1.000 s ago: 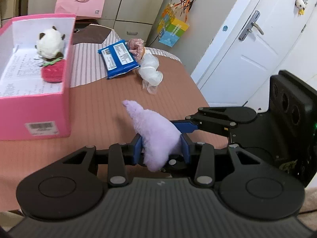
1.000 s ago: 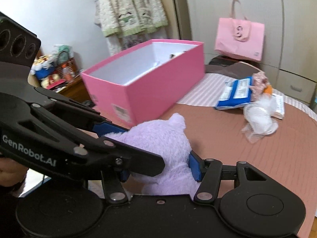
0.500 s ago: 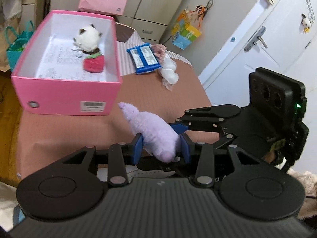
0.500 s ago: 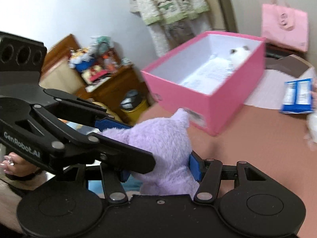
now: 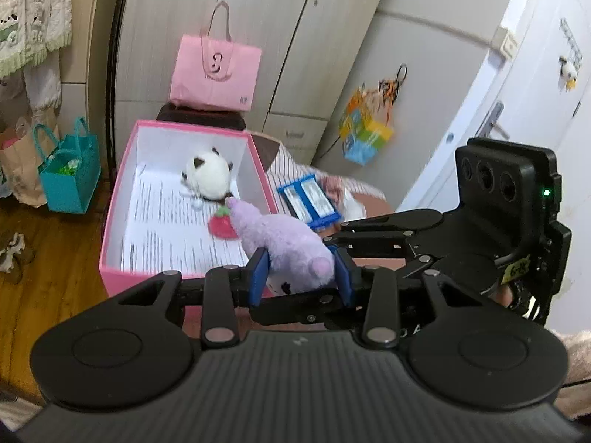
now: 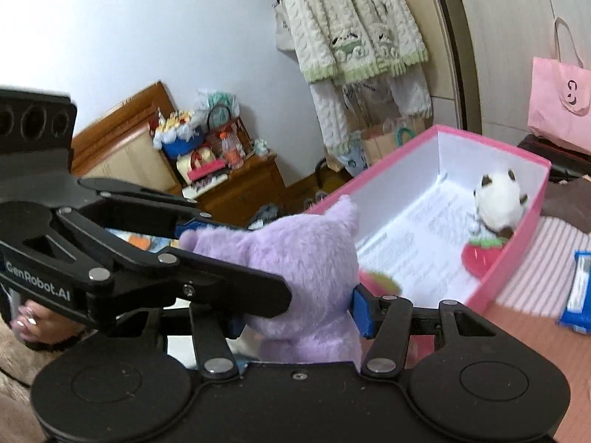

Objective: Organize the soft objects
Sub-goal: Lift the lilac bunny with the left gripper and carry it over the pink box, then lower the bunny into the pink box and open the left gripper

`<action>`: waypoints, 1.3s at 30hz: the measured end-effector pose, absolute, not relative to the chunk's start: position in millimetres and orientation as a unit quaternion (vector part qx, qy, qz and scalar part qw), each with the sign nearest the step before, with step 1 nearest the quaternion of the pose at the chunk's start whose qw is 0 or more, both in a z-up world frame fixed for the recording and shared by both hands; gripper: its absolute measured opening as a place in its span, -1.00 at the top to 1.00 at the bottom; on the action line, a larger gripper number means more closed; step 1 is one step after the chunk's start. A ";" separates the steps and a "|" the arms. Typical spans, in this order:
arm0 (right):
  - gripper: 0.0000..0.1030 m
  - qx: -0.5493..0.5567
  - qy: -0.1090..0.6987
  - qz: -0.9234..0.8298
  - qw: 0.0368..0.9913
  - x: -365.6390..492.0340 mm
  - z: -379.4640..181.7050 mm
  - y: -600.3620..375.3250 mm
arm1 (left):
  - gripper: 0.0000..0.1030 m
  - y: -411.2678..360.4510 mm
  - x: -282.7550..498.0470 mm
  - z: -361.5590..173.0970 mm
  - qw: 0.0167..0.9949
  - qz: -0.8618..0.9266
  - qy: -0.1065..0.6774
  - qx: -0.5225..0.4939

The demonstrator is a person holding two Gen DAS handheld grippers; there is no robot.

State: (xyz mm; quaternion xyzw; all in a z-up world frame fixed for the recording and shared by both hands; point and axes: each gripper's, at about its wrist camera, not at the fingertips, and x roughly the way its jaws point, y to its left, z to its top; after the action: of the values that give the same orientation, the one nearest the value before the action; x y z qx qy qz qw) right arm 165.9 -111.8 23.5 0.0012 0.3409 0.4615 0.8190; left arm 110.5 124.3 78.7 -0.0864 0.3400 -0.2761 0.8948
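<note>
Since a second ago both my grippers have lifted the purple plush toy [image 5: 284, 243] off the desk [image 6: 535, 336] and carried it up toward the pink box [image 5: 114, 199], so that I now look down into the box instead of at its side wall.

My left gripper [image 5: 300, 277] is clenched on the toy's head end, its blue pads pressing the fur on both sides. My right gripper [image 6: 295, 313] is clenched on the same toy lower on its body, and in each wrist view the other gripper's linkage crosses right beside the toy. So the toy hangs in the air between the two, clear of the desk.

What matters next: the box lies ahead of both grippers and below them. In the left wrist view the toy's long axis points forward and a little left, its tapered end overlapping the box's near right corner, just above the red strawberry plush [image 5: 221, 225]. The white panda plush [image 5: 208, 175] sits further back by the right wall. The open stretch of box floor lies to the left of the toy's tip, so I judge the carry needs a bit more travel forward and left before either gripper lets go. The left gripper seems nearer the box.

A blue snack packet [image 5: 308, 203] lies on the desk right of the box.
</note>
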 end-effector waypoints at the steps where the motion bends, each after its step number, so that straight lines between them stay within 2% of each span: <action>1: -0.15 0.004 0.340 0.462 0.819 173.5 24.2 -110.2 | 0.28 127.4 118.3 78.8 0.895 -0.278 0.338 -0.089; 15: -0.14 0.036 0.361 0.462 0.810 276.4 2.6 -98.8 | 0.28 145.3 224.6 46.1 0.885 -0.283 0.347 -0.127; 28: -0.06 -0.085 0.379 0.385 0.837 334.0 -22.3 -59.1 | 0.28 148.6 307.7 -12.8 0.876 -0.224 0.401 -0.148; 33: -0.05 -0.126 0.378 0.356 0.846 339.1 -29.3 -51.3 | 0.29 146.3 312.9 -19.0 0.879 -0.201 0.411 -0.138; 39: -0.06 -0.106 0.383 0.326 0.858 335.8 -31.0 -73.5 | 0.13 146.9 288.7 0.4 0.910 -0.179 0.359 -0.104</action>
State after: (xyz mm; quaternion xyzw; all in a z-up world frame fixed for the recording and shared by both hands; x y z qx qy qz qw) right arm 335.8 -73.5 -31.0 -0.1058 0.3828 0.3258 0.8580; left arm 288.7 146.9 0.4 -0.1043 0.3594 -0.1790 0.9099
